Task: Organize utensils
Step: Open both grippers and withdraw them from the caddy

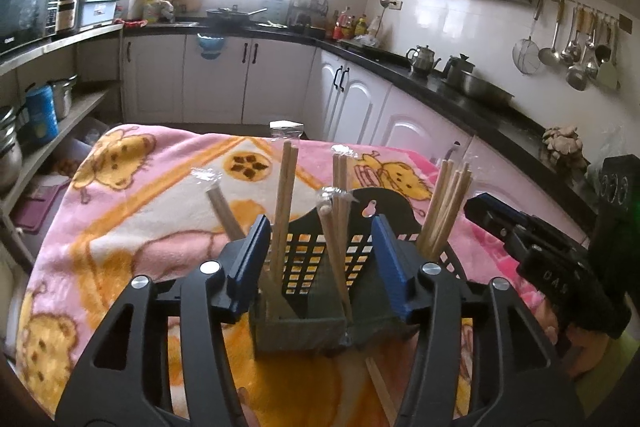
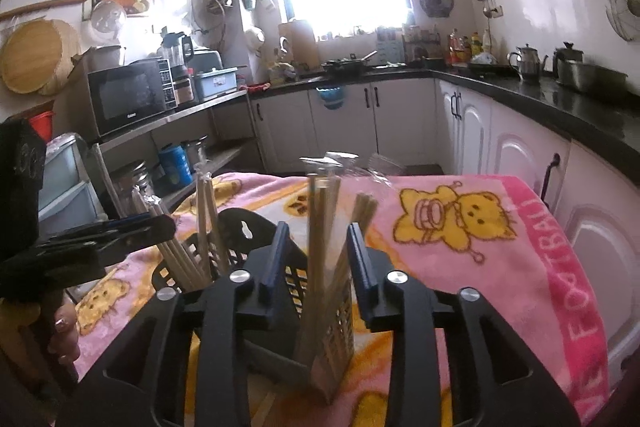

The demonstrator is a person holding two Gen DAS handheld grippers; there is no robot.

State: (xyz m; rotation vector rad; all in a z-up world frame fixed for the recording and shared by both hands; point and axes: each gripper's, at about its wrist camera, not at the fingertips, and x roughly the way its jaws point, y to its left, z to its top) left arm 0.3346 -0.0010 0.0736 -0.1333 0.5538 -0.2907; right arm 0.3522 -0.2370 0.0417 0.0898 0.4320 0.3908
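A black perforated utensil holder (image 1: 304, 259) stands on a pink blanket (image 1: 140, 227) and holds several plastic-wrapped pairs of wooden chopsticks (image 1: 284, 203) upright. My left gripper (image 1: 322, 263) is open around the holder's near compartment. Two chopstick pairs stand between its blue pads (image 1: 256, 259), which press on neither. My right gripper (image 2: 319, 259) is open over the holder's (image 2: 240, 227) right compartment, and a chopstick bundle (image 2: 320, 223) stands loose between its pads. Each gripper shows in the other's view, the right gripper (image 1: 500, 223) and the left gripper (image 2: 152, 227). One loose chopstick (image 1: 380, 387) lies on the blanket.
The blanket-covered table (image 2: 460, 227) sits in a kitchen. White cabinets (image 1: 352, 99) under a dark counter run behind and to the right. A shelf (image 2: 168, 115) with a microwave and pots stands at the left. A person's hand (image 2: 64, 327) holds the left gripper.
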